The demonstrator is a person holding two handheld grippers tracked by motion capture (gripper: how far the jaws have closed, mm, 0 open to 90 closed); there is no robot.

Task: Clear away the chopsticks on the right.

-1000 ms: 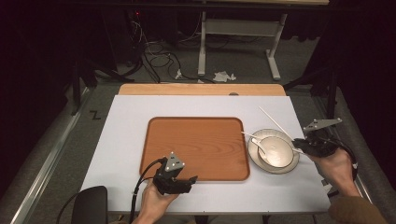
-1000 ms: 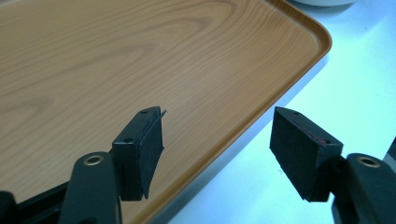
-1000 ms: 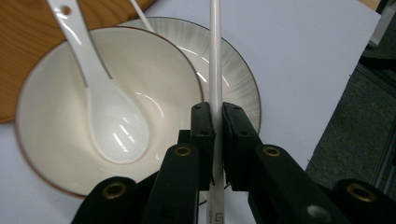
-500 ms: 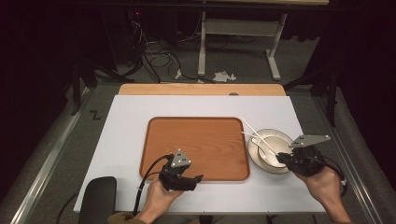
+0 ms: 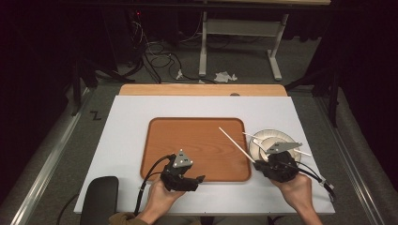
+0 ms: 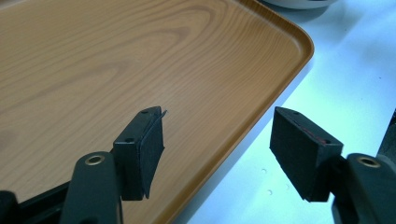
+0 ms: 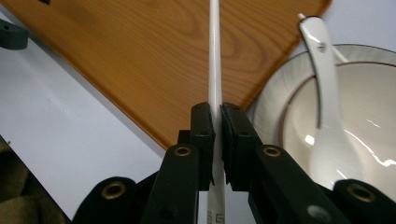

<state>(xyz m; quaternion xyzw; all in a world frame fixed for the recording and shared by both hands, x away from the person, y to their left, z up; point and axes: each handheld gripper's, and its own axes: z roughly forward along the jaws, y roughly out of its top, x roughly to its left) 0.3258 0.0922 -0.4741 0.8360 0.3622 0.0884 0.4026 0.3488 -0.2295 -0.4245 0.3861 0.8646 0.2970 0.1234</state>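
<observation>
Pinching a white chopstick (image 7: 215, 56) in my right tool (image 7: 217, 122); left tool (image 6: 219, 149) spread over the tray's (image 6: 140, 60) lower-right edge, probably not touching.

Hidden: near rim of bowl (image 5: 263, 145) under right gripper (image 5: 261, 165) | cut off: chopstick (image 7: 215, 56) tip at top edge, bowl at right edge | unreadable: marking on chopstick's near end
</observation>
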